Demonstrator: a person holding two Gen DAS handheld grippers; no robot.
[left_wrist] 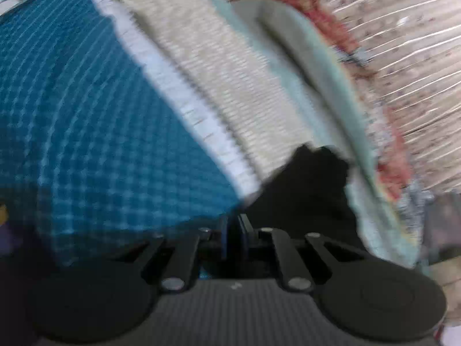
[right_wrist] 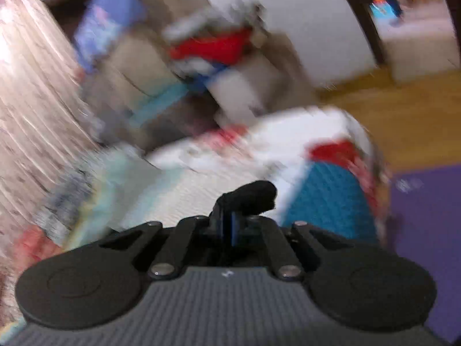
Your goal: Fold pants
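The pants are black cloth. In the left wrist view a bunch of the black pants [left_wrist: 305, 190] hangs just ahead of my left gripper [left_wrist: 234, 230], whose blue fingers are shut on the cloth. In the right wrist view my right gripper [right_wrist: 232, 225] is shut on a small fold of the black pants [right_wrist: 253, 194], held above the bed. Most of the garment is hidden. Both views are blurred by motion.
A bedspread with teal checked [left_wrist: 86, 115], white and cream ribbed [left_wrist: 230, 80] panels lies below; it also shows in the right wrist view [right_wrist: 325, 199]. A pale curtain [right_wrist: 31, 101], cluttered boxes and clothes [right_wrist: 213, 49], wooden floor [right_wrist: 412, 115] and a purple mat [right_wrist: 426, 230] surround it.
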